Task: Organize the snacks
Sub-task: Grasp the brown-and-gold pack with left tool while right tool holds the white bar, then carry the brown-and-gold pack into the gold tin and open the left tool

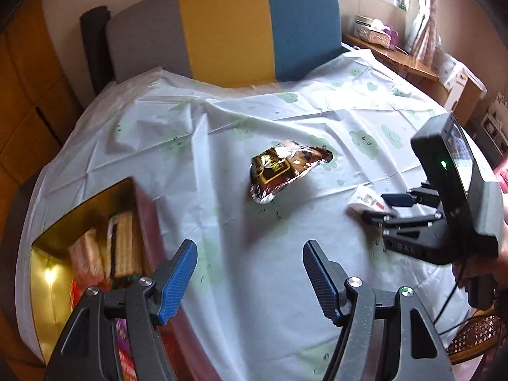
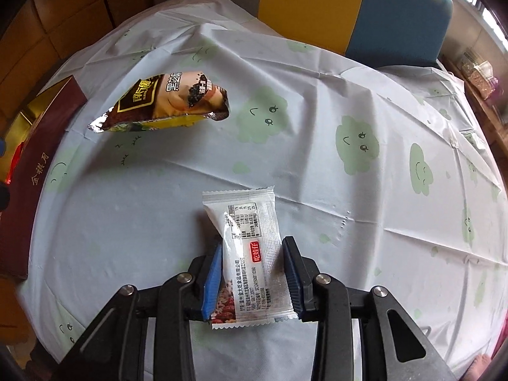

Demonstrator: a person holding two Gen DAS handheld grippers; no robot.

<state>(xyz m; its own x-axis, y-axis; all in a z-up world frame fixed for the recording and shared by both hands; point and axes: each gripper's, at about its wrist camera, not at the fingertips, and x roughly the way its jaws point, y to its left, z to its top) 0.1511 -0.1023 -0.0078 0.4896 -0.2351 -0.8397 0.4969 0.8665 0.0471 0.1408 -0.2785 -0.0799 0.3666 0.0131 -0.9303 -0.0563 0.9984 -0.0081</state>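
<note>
A white snack packet (image 2: 249, 260) lies between the pads of my right gripper (image 2: 254, 247), which are closed against its sides. The packet (image 1: 365, 197) and the right gripper (image 1: 385, 206) also show at the right of the left wrist view. A brown and gold snack bag (image 1: 281, 166) lies on the middle of the table; in the right wrist view it (image 2: 168, 103) is at the upper left. My left gripper (image 1: 249, 254) is open and empty, beside a dark red box (image 1: 95, 238) with a gold lining that holds several snack packs.
The round table carries a white cloth with green cloud faces (image 1: 317, 120). The red box (image 2: 35, 171) stands at the table's left edge. A grey, yellow and blue chair back (image 1: 222, 28) stands behind the table. A wooden shelf with tissue boxes (image 1: 377, 31) is at the far right.
</note>
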